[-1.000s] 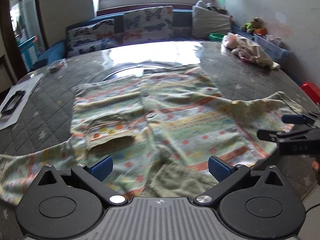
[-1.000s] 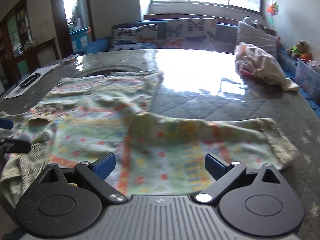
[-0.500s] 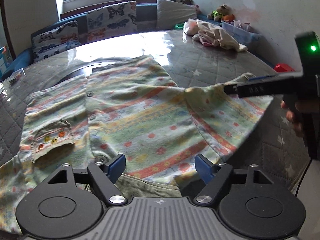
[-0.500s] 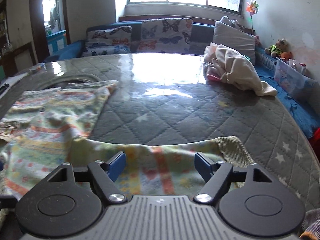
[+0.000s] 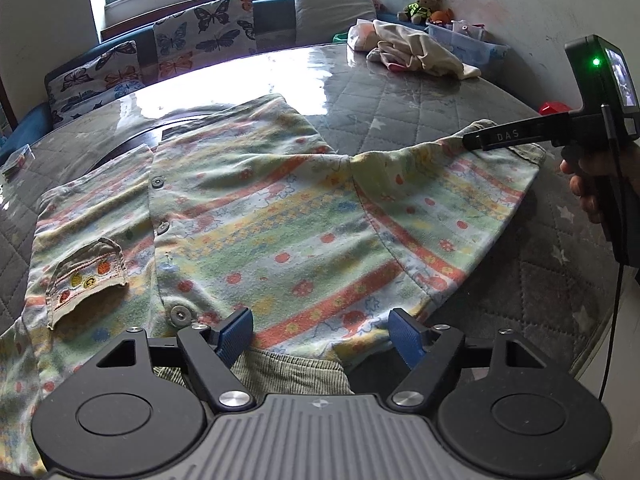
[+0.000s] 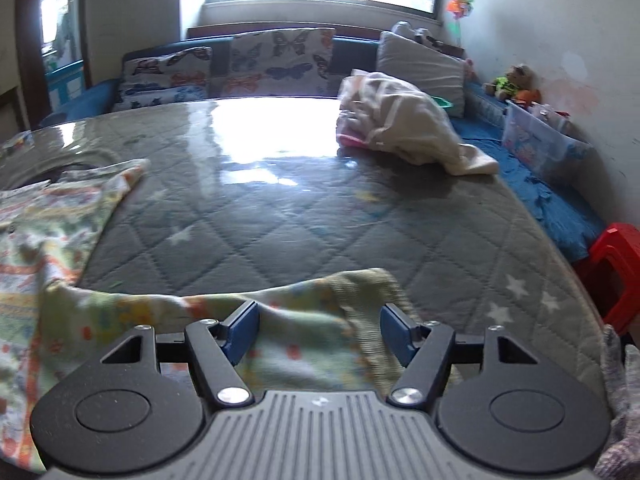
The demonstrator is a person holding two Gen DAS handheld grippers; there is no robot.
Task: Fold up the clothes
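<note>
A pastel striped button shirt (image 5: 280, 216) lies spread face up on the grey quilted table (image 5: 400, 120). My left gripper (image 5: 322, 334) hovers low over its near edge. Its blue pads stand apart on either side of the ribbed green collar (image 5: 288, 372) and do not press it. My right gripper (image 6: 320, 332) is at the end of the right sleeve (image 6: 304, 320). Its jaws are closing, with the humped cuff between the pads, which do not clearly pinch it. From the left wrist view, the right gripper (image 5: 472, 142) lies across that raised sleeve (image 5: 440, 184).
A heap of pale clothes (image 6: 400, 124) sits at the far right of the table. A sofa with butterfly cushions (image 6: 272, 60) runs behind it. A red stool (image 6: 616, 264) stands off the right edge. A clear storage box (image 6: 540, 144) and soft toys line the right wall.
Both pairs of jaws have narrowed. The left gripper came nearer the collar. The right gripper slid right along the sleeve to its cuff, and the sleeve end now stands humped off the table.
</note>
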